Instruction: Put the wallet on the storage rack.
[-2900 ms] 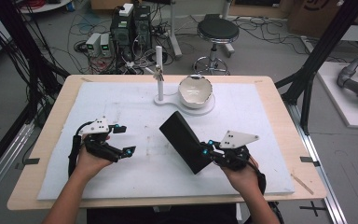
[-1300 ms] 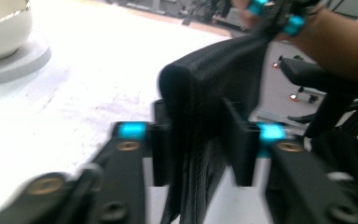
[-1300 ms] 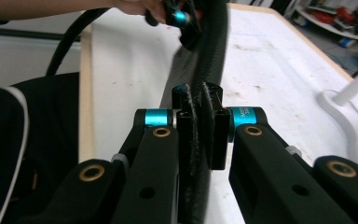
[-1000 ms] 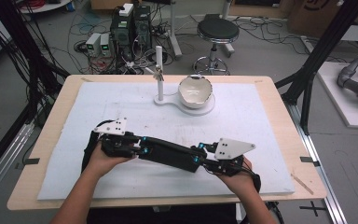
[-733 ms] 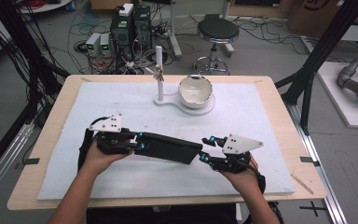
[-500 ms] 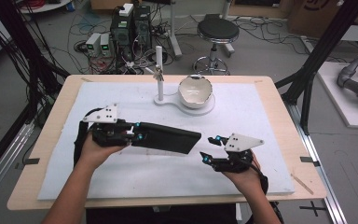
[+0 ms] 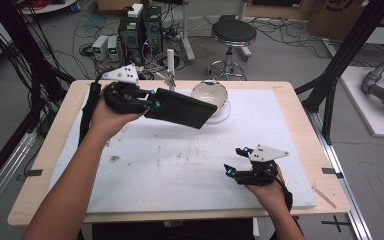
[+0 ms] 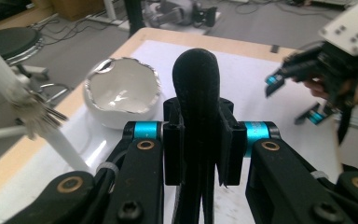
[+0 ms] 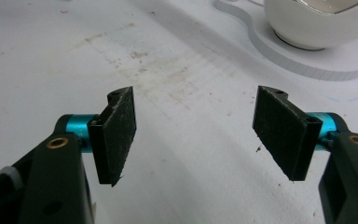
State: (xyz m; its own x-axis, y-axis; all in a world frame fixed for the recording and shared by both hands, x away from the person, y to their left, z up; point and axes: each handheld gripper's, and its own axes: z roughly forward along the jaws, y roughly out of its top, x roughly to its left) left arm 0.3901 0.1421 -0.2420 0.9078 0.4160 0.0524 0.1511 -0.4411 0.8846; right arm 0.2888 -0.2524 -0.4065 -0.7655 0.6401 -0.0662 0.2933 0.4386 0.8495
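Left claw [image 7: 152,102] clamps black pouch [image 7: 182,108]; right claw [image 7: 235,161] wide, empty.

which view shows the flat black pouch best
The high view: the flat black pouch shows whole, held at one end by the left gripper near the white bowl. The left gripper view shows it edge-on between the pads.

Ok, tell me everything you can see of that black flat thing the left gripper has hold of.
The black flat case looks like a slim, matte pouch with a soft, felt-like surface and rounded corners. The left gripper clamps one short end between its jaws and holds it above the white mat, near level, its far end reaching toward the white bowl. In the left gripper view it shows edge-on, thin, with a rounded tip. Nothing else touches it; the right gripper stands open, well away.
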